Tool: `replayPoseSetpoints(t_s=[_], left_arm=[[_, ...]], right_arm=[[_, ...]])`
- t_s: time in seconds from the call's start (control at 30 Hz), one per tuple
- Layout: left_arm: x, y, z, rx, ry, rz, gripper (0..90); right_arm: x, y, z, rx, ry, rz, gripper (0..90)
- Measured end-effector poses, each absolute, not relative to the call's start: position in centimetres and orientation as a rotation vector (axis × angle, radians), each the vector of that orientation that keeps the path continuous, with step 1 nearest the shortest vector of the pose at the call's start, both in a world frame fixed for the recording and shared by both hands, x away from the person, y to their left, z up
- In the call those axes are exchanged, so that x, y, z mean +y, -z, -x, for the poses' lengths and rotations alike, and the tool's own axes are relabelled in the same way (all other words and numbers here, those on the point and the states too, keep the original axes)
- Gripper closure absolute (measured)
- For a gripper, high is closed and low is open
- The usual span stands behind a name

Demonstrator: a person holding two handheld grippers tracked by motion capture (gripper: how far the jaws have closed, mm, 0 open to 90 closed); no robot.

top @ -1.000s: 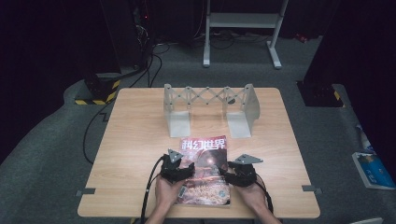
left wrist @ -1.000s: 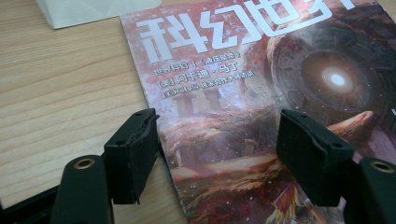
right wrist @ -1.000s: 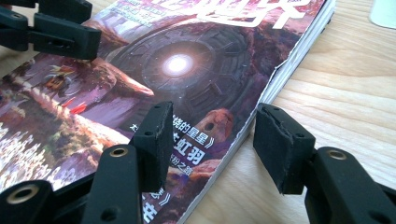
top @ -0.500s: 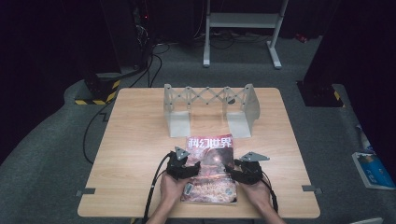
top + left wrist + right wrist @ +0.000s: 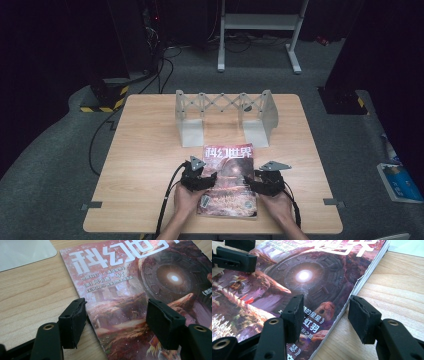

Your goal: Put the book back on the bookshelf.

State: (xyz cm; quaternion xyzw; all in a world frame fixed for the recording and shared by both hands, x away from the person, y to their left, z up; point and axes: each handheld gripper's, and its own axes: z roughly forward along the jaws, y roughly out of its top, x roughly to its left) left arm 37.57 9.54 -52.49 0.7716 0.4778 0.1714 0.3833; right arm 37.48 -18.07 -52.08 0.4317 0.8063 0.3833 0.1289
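A magazine (image 5: 230,175) with a red-purple cover and large white characters lies flat near the front of the wooden table (image 5: 145,150). My left gripper (image 5: 207,179) is at its left edge. In the left gripper view the open gripper (image 5: 115,312) straddles that edge of the magazine (image 5: 125,290), one jaw over bare wood and one over the cover; the jaws have just been closing a little. My right gripper (image 5: 252,183) is at the right edge. It stands open (image 5: 325,307), one jaw above the magazine (image 5: 287,277) and one beside it on the wood.
A grey expanding rack (image 5: 225,112) with two upright end plates stands just beyond the magazine; one base plate (image 5: 22,250) lies close ahead of the left gripper. Cables trail off the front edge. A blue item (image 5: 400,182) lies on the floor at right.
The magazine and both grippers have shifted slightly to the right on the table. Both grippers stay at the magazine's side edges.
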Motion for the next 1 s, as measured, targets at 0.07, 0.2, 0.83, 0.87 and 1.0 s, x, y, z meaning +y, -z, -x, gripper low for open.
replayPoseSetpoints(t_s=[0.07,0.2,0.83,0.87,1.0], left_arm=[[9.4,52.4,-37.8,1.209,-0.43,-1.987,31.8],[9.6,52.2,-38.1,1.214,-0.377,-1.978,31.2],[10.3,52.5,-40.4,1.236,-0.412,-1.948,29.3],[10.3,52.5,-40.5,1.233,-0.419,-1.946,29.5],[10.3,52.6,-40.6,1.229,-0.426,-1.934,29.7]], right_arm=[[-18.1,52.0,-37.5,2.344,-1.105,-1.252,46.4],[-18.4,51.9,-37.5,2.352,-1.097,-1.261,46.9],[-19.8,50.0,-39.6,2.348,-1.192,-1.339,45.4],[-19.8,49.9,-39.8,2.338,-1.191,-1.347,45.1],[-19.8,49.8,-40.5,2.321,-1.19,-1.368,44.9]])
